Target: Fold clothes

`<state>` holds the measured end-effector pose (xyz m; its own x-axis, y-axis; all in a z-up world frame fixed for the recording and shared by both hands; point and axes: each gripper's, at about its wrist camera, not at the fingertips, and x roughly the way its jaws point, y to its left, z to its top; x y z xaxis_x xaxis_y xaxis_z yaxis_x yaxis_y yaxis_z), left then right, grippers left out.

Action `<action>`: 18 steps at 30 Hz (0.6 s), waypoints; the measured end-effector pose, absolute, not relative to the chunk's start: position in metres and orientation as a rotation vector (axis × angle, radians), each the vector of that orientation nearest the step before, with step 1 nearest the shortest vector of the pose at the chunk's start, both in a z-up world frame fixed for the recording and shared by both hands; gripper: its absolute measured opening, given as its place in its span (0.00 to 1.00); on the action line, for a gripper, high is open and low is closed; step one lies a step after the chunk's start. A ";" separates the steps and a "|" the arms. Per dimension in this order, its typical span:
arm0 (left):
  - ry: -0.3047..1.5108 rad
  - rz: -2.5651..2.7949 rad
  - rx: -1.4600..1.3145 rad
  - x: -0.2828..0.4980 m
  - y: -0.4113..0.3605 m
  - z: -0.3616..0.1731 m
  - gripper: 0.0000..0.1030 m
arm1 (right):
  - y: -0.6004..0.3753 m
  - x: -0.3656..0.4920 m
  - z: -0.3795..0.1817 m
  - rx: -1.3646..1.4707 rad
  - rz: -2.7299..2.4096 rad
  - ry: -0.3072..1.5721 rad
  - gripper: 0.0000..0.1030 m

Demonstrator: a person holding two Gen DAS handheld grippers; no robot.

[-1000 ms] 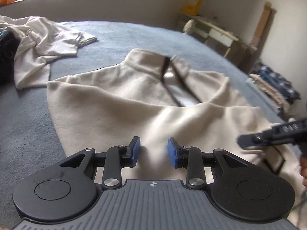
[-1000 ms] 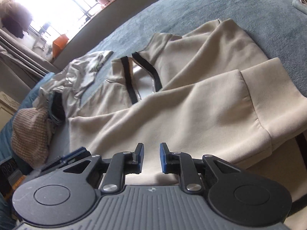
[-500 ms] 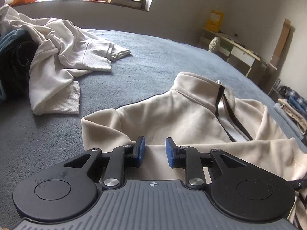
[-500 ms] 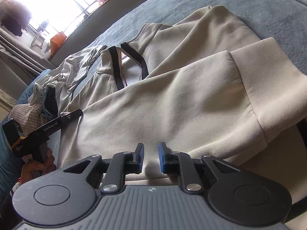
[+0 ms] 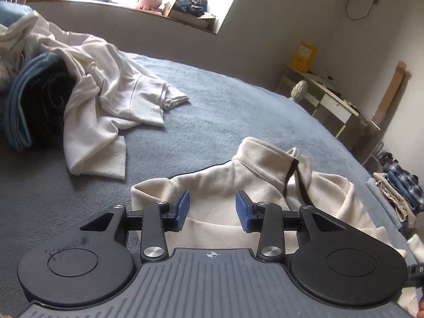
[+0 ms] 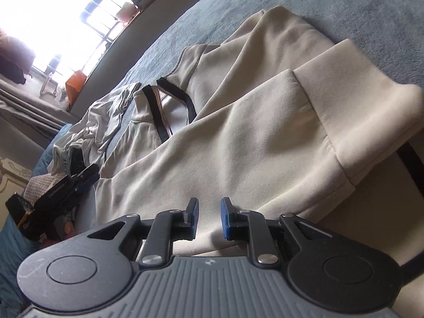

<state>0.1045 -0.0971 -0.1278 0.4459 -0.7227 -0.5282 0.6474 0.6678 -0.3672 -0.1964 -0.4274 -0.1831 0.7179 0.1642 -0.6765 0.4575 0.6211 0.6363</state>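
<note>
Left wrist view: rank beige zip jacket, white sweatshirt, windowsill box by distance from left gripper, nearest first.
From the left gripper:
1. Beige zip jacket, right under the fingers.
2. White sweatshirt, crumpled, left on the bed.
3. Windowsill box, far back, by the window.

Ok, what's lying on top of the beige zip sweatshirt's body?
A folded-over sleeve with its ribbed cuff lies across the beige sweatshirt. What the sleeve covers is hidden.

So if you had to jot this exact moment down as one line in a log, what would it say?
task: fold clothes | left hand-held gripper: open, over beige zip sweatshirt shoulder | right hand-held gripper: open, over folded sleeve | nothing gripped
</note>
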 end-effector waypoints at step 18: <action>0.673 -0.845 -0.023 0.094 -0.141 -0.113 0.54 | -0.431 -0.175 -0.116 0.763 -0.114 0.744 0.19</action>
